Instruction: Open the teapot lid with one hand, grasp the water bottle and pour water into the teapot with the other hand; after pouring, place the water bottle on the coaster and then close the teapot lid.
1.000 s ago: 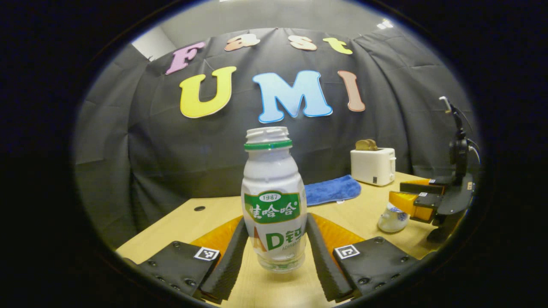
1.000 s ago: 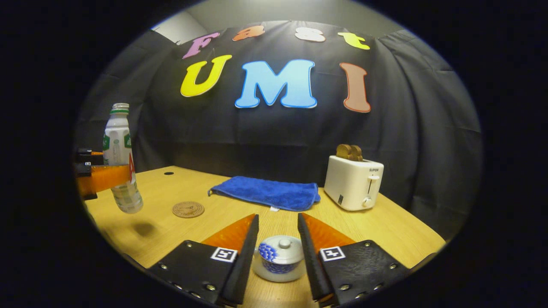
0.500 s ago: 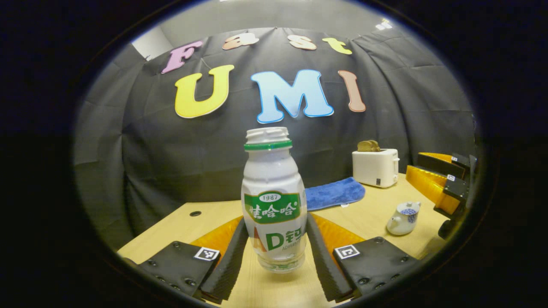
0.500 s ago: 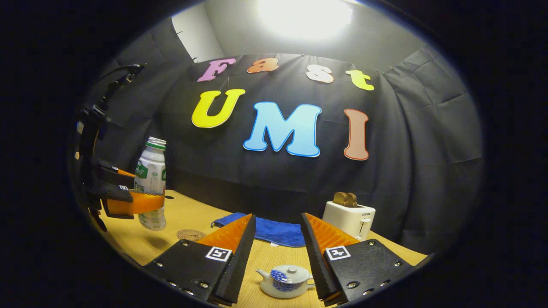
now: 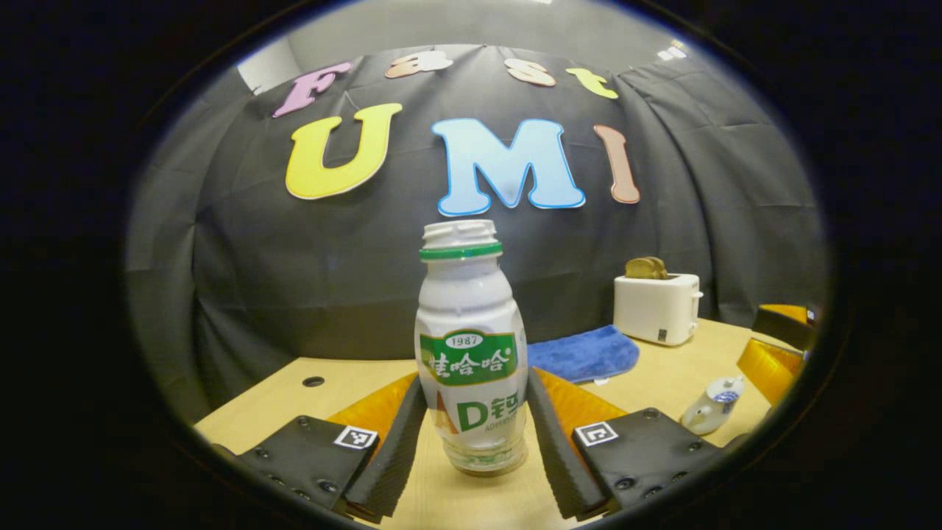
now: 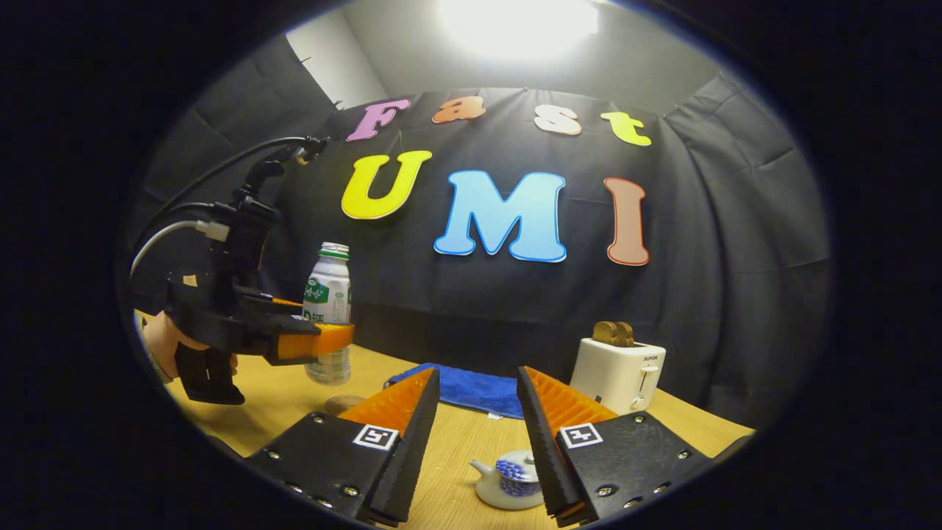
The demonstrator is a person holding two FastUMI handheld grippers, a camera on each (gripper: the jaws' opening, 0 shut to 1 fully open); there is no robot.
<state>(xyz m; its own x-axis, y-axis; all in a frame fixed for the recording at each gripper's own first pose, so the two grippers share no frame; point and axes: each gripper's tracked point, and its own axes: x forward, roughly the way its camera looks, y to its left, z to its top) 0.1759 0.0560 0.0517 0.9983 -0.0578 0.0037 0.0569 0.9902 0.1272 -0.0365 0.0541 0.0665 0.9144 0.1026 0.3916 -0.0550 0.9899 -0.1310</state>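
Gripping the water bottle (image 5: pixel 471 353) upright, left tongs (image 5: pixel 471 442), teapot (image 5: pixel 710 412) well apart.

Probably a staged recording booth: black cloth wall (image 6: pixel 721 243) behind a wooden table (image 6: pixel 662 419) with toaster (image 6: pixel 618 375) and towel (image 6: pixel 478 390).

Coaster (image 6: pixel 344 404) mostly hidden behind right tool (image 6: pixel 475 442)

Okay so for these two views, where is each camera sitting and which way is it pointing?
Left gripper view: rides the left gripper, facing the booth wall; its fingers clamp the upright water bottle.
Right gripper view: rides the right gripper, above the table, facing the wall; its open fingers frame the teapot; a hand holds the left gripper.
Shared: bottle, teapot, toaster, blue cloth.
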